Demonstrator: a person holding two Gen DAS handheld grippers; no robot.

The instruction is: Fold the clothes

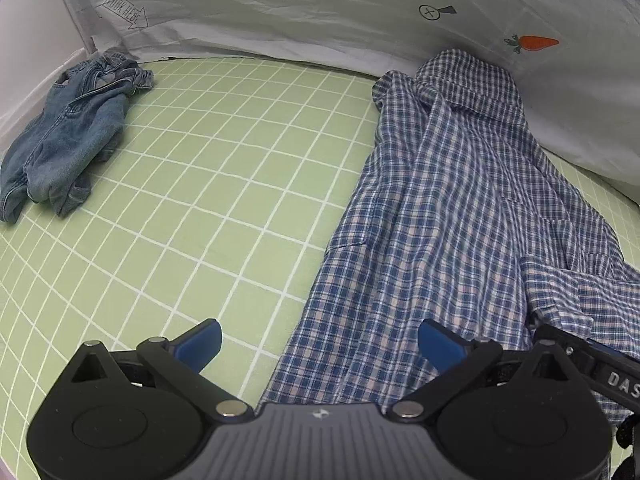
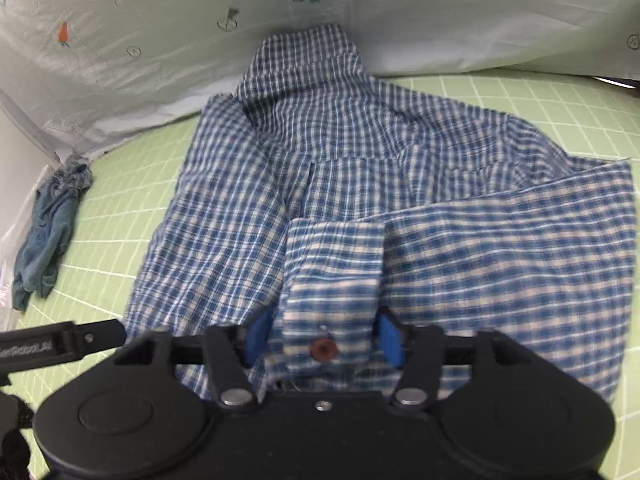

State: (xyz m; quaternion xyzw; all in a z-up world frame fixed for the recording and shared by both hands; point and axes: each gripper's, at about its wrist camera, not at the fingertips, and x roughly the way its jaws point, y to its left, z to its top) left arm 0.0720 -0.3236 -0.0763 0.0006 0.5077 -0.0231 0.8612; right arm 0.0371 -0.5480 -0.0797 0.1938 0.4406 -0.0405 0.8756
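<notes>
Seen from the left wrist, a blue checked shirt (image 1: 452, 216) lay lengthwise on a green gridded mat (image 1: 208, 184), its collar at the far end against a white sheet (image 1: 320, 16) printed with carrots, its hem running toward the camera. The shirt's long axis ran from the near edge to the backdrop, leaning slightly rightward. The left gripper (image 1: 320, 346) hung with its blue pads (image 1: 200, 344) spread wide, one over bare mat, the other over the shirt's lower edge, nothing pinched between them. A crumpled pair of jeans (image 1: 68, 136) sat well apart in the far left corner. Part of the other tool showed at the lower right.

From the right wrist, the same shirt (image 2: 360, 184) filled the middle of the frame, collar pointing away toward the sheet (image 2: 160, 40), one sleeve folded across the body from the right. The right gripper (image 2: 322, 338) stood with its pads apart on either side of the sleeve's cuff (image 2: 332, 276) and its brown button (image 2: 322, 349); the cloth lay between them, unclamped. The jeans (image 2: 48, 232) lay at far left on the mat (image 2: 560, 112).
</notes>
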